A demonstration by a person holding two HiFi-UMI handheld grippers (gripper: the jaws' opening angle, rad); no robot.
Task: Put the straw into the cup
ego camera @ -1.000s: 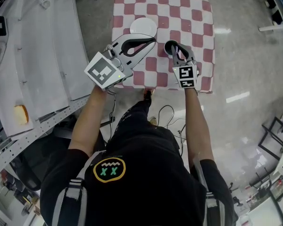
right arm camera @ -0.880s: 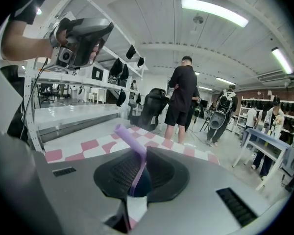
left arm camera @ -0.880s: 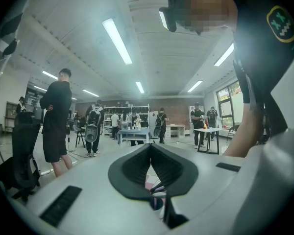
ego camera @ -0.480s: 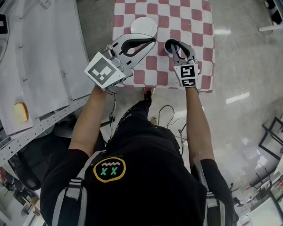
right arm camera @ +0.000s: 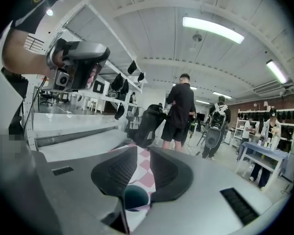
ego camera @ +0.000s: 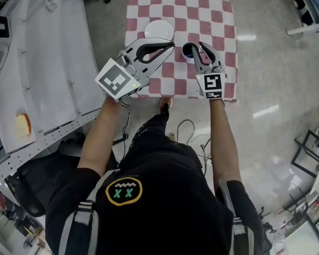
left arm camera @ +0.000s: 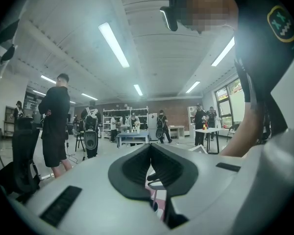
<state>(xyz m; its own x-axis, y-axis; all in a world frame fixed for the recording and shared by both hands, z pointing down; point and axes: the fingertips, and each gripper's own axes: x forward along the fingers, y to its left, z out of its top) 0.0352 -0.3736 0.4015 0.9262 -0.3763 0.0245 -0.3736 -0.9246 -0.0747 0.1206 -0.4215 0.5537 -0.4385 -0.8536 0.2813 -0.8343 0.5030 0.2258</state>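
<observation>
**Straw step: cup ready, straw unseen**

Left tongs (left arm camera: pixel 149 147) clenched tip to tip; no straw made out in them or on checkered counter (ego camera: pixel 223 20). Dark cup (ego camera: pixel 189 51) stands upright just beside parted right tongs (right arm camera: pixel 143 149), seemingly ungripped. Advice: steady cup, then lower straw vertically over its mouth.

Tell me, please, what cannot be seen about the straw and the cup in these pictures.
Straw: no view shows it; possibly too thin, or hidden inside the shut left gripper.
Cup contents: interior only dark in head view.
Cup rim: left part hidden behind a jaw of the right gripper in right gripper view.
</observation>
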